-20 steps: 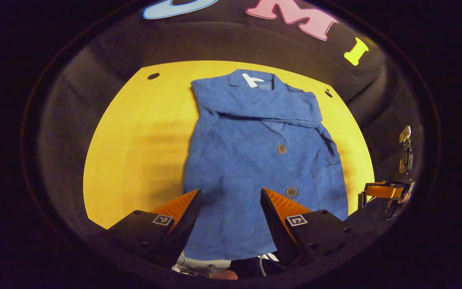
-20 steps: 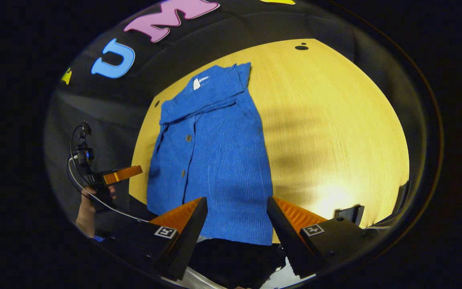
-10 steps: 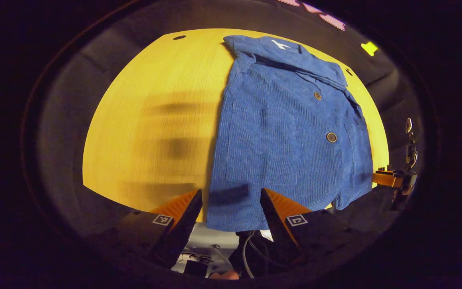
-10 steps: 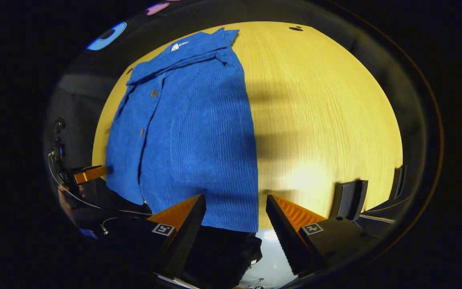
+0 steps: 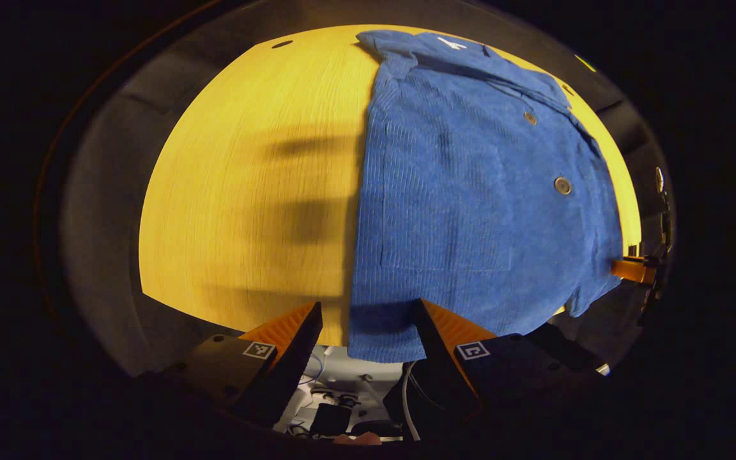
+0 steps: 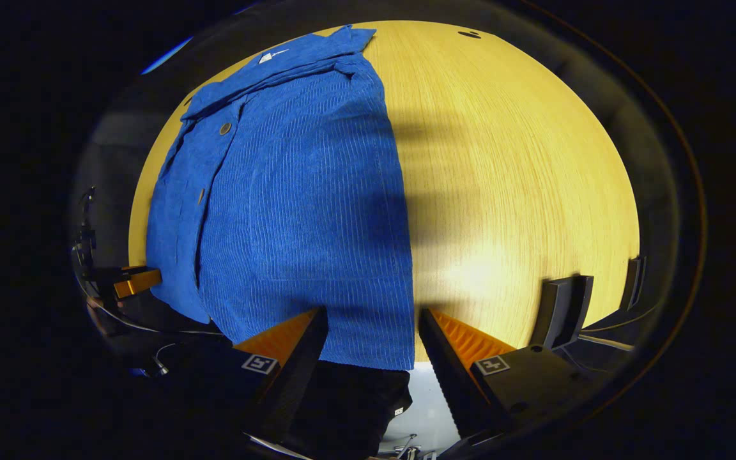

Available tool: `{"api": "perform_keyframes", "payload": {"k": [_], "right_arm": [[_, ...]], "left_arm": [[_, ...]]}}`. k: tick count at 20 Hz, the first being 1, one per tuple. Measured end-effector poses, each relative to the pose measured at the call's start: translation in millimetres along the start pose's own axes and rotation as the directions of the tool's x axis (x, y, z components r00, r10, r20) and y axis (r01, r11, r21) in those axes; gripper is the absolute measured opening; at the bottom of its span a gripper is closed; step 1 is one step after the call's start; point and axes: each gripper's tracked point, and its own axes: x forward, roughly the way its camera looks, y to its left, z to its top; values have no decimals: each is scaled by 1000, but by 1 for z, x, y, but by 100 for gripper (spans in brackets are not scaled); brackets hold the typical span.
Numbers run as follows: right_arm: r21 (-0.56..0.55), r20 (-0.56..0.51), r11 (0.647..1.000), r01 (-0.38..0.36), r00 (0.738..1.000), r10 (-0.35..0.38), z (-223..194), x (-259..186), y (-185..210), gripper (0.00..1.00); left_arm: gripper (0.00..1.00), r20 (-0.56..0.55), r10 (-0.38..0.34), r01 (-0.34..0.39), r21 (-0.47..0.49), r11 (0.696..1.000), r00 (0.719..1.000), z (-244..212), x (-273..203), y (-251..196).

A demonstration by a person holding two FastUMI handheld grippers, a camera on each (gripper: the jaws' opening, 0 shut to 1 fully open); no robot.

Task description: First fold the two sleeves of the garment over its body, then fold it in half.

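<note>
Between our left gripper's (image 5: 368, 319) spread orange fingers hangs the near left corner of the shirt (image 5: 470, 191), its hem drooping past the near edge of the table (image 5: 246, 191). Both fingers stand wide apart and hold nothing; the cloth lies in the gap close against the right finger, but we cannot tell whether it touches. Our right gripper (image 6: 371, 326) mirrors this: fingers wide, empty, the other hem corner of the shirt (image 6: 291, 191) lying between them where the table (image 6: 521, 160) ends.

Just ahead of the fingers we see ribbed blue cloth, lying flat with a patch pocket and two buttons (image 5: 562, 185) farther up the front. We judge it soft, light and limp, with enough body from the ribbing to carry a crease, and not slippery on the wood. Beyond that, the sleeves seem already laid across the chest below the collar (image 5: 451, 48), which lies farthest from us near the far rim.

So the half fold looks next. We would pinch each overhanging hem corner through all layers, a little inside the edge so the cloth does not slide out, then lift both together and carry them toward the collar, keeping the hem taut between the grippers so the middle does not sag or drag the sleeves loose.
</note>
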Motion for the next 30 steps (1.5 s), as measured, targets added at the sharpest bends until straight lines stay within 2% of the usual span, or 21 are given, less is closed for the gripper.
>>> {"api": "perform_keyframes", "payload": {"k": [2, 4, 5, 9, 10, 11, 12, 13, 14, 16, 20, 22, 26, 30], "right_arm": [[-30, -3, 999, 24, 1000, -24, -2, 1, 0, 95], [-52, -6, 997, 57, 998, -57, -3, 3, 0, 95], [-71, -9, 995, 75, 997, -76, -3, 4, -2, 95], [-92, -22, 991, 92, 995, -95, -4, 4, -2, 93], [-92, -18, 992, 84, 996, -86, -4, 5, -1, 90], [-85, -8, 994, 71, 997, -72, -1, 7, 2, 75], [-64, 11, 998, 23, 1000, -22, 1, 3, 11, 53], [-19, 26, 1000, 14, 1000, -13, 0, 8, 15, 33], [-6, 35, 1000, -2, 999, 2, 3, 7, 17, 12], [15, 49, 999, -32, 998, 31, 3, 7, 14, 6], [47, 84, 998, -45, 996, 41, 4, 1, 16, 6], [45, 118, 998, -51, 992, 46, 8, -9, 23, 6], [43, 192, 995, -90, 978, 80, 19, -42, 37, 6], [52, 288, 990, -133, 951, 113, 46, -83, 46, 6]], "left_arm": [[84, -7, -7, 7, -13, 1000, 1000, -1, 0, -1], [88, -23, -7, 6, -15, 1000, 1000, -2, 0, -2], [84, -24, -6, 5, -9, 1000, 1000, -2, 0, -1], [83, -35, -11, 10, -19, 1000, 999, -2, 2, -10], [77, -46, -16, 16, -5, 1000, 999, -4, -2, -14], [60, -38, -26, 28, 39, 999, 999, -4, -1, -22], [31, -7, -18, 19, 72, 997, 1000, 0, -2, -30], [1, 5, 12, -13, 107, 994, 1000, 1, -1, -32], [1, 46, 22, -29, 160, 987, 999, 2, 4, -34], [0, 69, 20, -33, 196, 980, 997, 3, 0, -35], [0, 51, -65, 58, 126, 990, 997, 6, -4, -35], [0, 76, -91, 82, 115, 990, 993, 12, -11, -37], [0, 158, -133, 111, 139, 984, 979, 32, -40, -45], [0, 261, -159, 112, 187, 976, 952, 69, -81, -58]]}}
